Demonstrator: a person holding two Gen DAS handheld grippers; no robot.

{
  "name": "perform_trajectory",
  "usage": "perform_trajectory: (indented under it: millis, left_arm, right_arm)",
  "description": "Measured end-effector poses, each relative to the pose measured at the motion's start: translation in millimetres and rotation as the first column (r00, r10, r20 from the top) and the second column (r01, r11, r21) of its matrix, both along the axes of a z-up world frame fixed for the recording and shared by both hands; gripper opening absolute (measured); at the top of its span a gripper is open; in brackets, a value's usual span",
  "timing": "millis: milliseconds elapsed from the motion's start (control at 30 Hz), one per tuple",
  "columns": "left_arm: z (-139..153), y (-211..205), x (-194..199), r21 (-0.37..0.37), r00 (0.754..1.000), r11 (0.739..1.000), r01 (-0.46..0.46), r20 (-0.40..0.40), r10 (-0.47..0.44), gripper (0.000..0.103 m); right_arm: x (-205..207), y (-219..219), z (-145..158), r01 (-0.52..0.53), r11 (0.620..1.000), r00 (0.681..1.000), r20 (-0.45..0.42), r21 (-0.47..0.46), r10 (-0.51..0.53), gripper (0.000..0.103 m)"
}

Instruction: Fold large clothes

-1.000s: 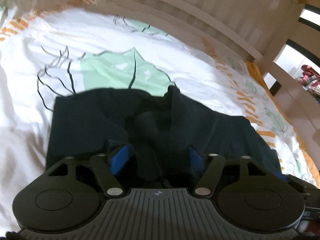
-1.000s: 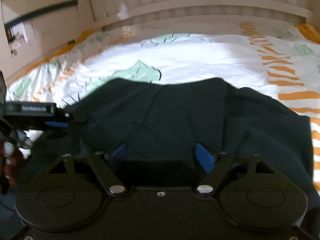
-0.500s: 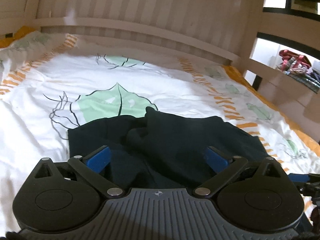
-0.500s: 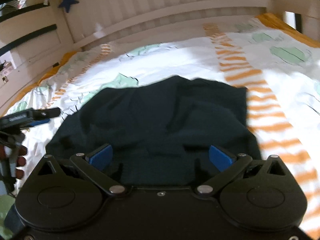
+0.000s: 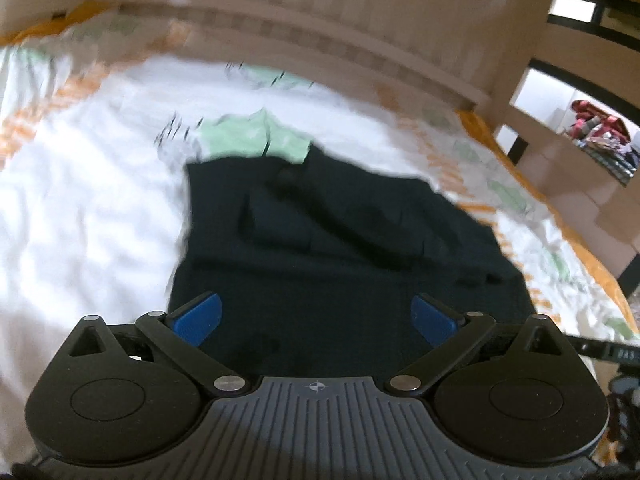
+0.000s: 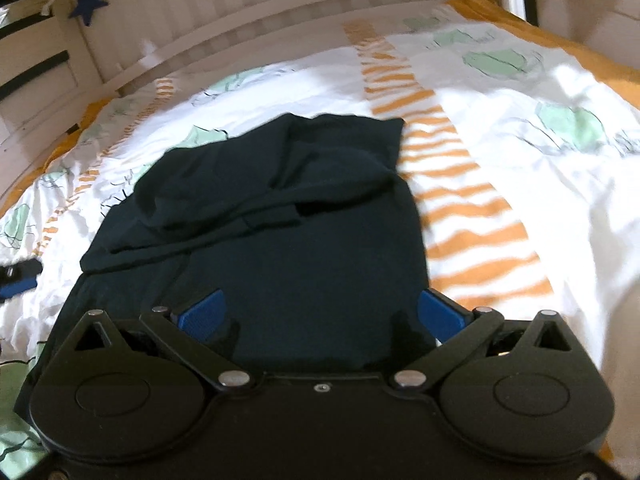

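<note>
A dark navy garment [image 5: 340,248] lies partly folded on the bed, with a sleeve and a rumpled fold across its upper part; it also shows in the right wrist view [image 6: 280,216]. My left gripper [image 5: 314,318] is open and empty, above the garment's near edge. My right gripper [image 6: 320,316] is open and empty, above the garment's near right part. The left gripper's blue tip [image 6: 18,282] shows at the left edge of the right wrist view. The left wrist view is blurred.
The bed cover [image 6: 500,160] is white with green leaf prints and orange stripes. A pale slatted bed rail [image 6: 280,12] runs along the far side. A blue star [image 6: 90,2] hangs at the far left. Shelves with clothes [image 5: 596,128] stand to the right.
Both grippers have opened and let go of the garment, then pulled back from it. The garment now lies flat on the bed with more of its near part in view.
</note>
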State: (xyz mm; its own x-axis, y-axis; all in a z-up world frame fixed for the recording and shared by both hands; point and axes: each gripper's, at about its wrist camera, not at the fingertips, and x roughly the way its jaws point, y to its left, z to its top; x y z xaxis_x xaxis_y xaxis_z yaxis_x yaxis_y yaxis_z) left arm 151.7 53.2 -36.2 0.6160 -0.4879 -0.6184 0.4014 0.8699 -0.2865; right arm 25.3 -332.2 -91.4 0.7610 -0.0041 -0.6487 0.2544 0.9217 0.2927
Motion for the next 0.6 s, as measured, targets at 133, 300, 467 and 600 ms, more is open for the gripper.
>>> perform_trajectory:
  millis: [133,300,467,600]
  left_arm:
    - [-14,16,-8,0.030,0.997,0.999,-0.038,-0.063,0.040,0.103]
    - [-20,39,-16,0.030,0.989,0.996,-0.078,-0.126,0.082,0.103]
    - [-28,45,-24,0.063,0.977,0.996,-0.067,-0.197,0.078,0.103]
    - [-35,45,-31,0.095,0.971,0.995,-0.037,-0.232,0.059,0.103]
  right_arm:
    - [-12,-3,-9,0.018,0.999,0.999,-0.049,0.034,-0.017,0.103]
    - [-25,-7,-25,0.029,0.994,0.993,-0.118,0.109,-0.016,0.103]
    - [-42,-10,-38,0.043,0.982,0.989,-0.149,0.186,-0.015,0.103]
    - [-53,-15,-37,0.051,0.969,0.991,-0.135,0.242,-0.019,0.103]
